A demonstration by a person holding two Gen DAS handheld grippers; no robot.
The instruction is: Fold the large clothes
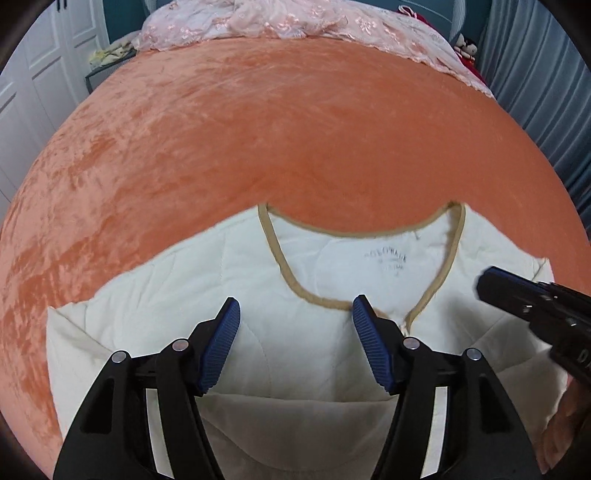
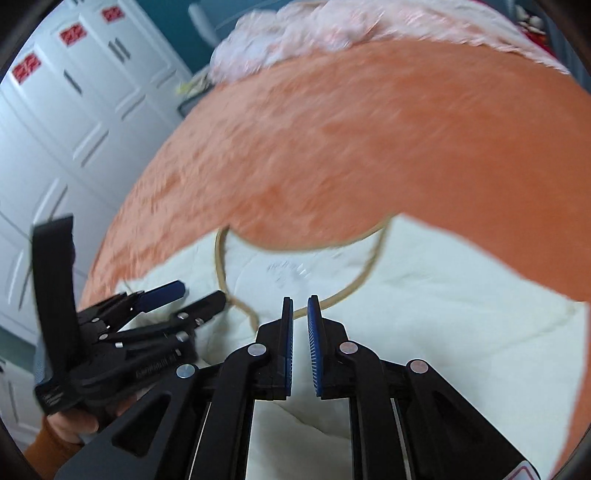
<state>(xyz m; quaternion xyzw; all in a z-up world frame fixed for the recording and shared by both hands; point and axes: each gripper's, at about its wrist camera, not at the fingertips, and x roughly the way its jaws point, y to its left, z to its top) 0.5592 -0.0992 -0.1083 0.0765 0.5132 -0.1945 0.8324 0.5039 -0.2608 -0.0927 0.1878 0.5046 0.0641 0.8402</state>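
A cream quilted garment lies flat on the bed, its tan-trimmed neckline toward the far side and a printed label inside the collar. My left gripper hovers over the garment just below the neckline, open wide with nothing between its blue pads. My right gripper is over the garment's right shoulder area. Its pads stand a narrow gap apart and hold no cloth. The right wrist view is motion-blurred.
An orange plush bedspread covers the bed. A pink lace cover is bunched at the far end. White wardrobe doors stand at the left, a blue-grey curtain at the right. A hand holds the left gripper.
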